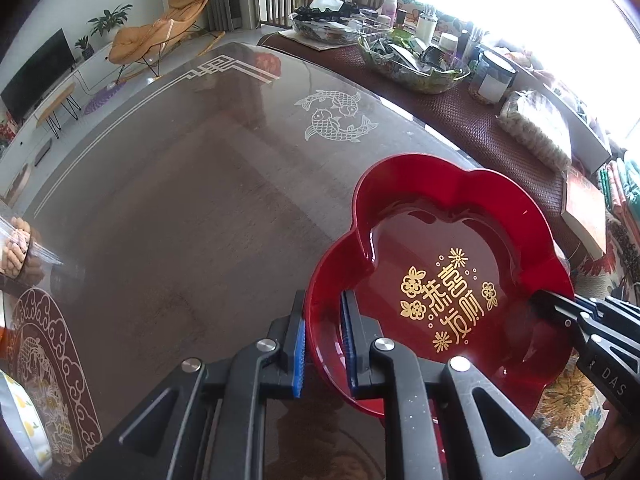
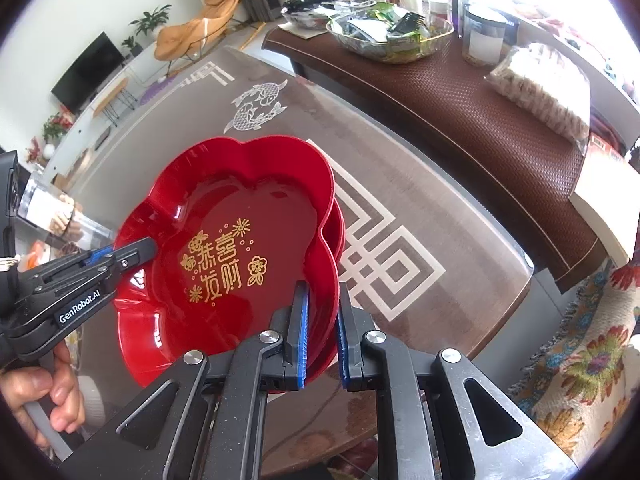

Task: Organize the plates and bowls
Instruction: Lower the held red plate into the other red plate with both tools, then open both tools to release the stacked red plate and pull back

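A red flower-shaped plate (image 1: 452,264) with gold characters is held over the glass table (image 1: 180,208). In the right wrist view the plate (image 2: 240,224) sits nested on a second red plate (image 2: 338,232) whose rim shows beneath at the right. My left gripper (image 1: 324,340) is shut on the plate's left rim, one finger inside and one outside. My right gripper (image 2: 322,336) is shut on the right rim the same way. Each gripper shows in the other's view, the right (image 1: 544,300) and the left (image 2: 136,250).
A brown side table (image 2: 460,120) behind holds glass bowls (image 2: 390,36) full of clutter, jars and a bagged bundle (image 2: 540,88). A clear container (image 1: 24,248) sits at the left table edge. A floral cloth (image 2: 580,360) lies at right.
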### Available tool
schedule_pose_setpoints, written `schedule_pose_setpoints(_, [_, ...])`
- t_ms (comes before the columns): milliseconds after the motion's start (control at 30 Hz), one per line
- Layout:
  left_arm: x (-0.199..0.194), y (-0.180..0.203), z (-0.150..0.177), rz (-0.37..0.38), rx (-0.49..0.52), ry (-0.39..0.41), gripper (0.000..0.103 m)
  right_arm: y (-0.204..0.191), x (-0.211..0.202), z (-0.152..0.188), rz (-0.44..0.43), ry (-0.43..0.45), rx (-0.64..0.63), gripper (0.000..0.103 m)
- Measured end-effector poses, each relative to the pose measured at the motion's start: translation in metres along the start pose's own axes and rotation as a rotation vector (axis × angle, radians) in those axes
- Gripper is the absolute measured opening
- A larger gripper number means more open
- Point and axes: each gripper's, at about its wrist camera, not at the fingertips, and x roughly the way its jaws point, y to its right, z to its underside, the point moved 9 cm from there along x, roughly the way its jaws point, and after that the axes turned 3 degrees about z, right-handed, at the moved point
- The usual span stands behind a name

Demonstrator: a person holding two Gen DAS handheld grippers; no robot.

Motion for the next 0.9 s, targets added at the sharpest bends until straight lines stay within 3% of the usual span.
schedule_pose_setpoints(233, [-0.009,-0.006,0.001,-0.027,0.003,0.016,0.016,-0.003,-0.003,-0.001,0.043,0.038,-0.025,0.018])
schedule_pose_setpoints(400, [-0.038,-0.012,-0.005,-0.017,-0.015,0.098,0.016,-0.004,-0.006,-0.001,0.046,0.073,-0.015,0.046])
schedule_pose_setpoints(500, [-0.063,-0.015,-0.006,-0.004,-0.024,0.157,0.016,-0.007,-0.016,-0.002,0.062,0.116,-0.012,0.053])
schedule_pose_setpoints(833, [-0.165,-0.039,0.027,-0.003,-0.095,0.341,0.017,-0.048,-0.119,0.011,0.083,0.345,-0.035,0.063])
schedule_pose_setpoints(900, [-0.181,-0.041,0.041,-0.014,-0.097,0.365,0.023,-0.056,-0.141,0.024,0.091,0.384,-0.033,0.068])
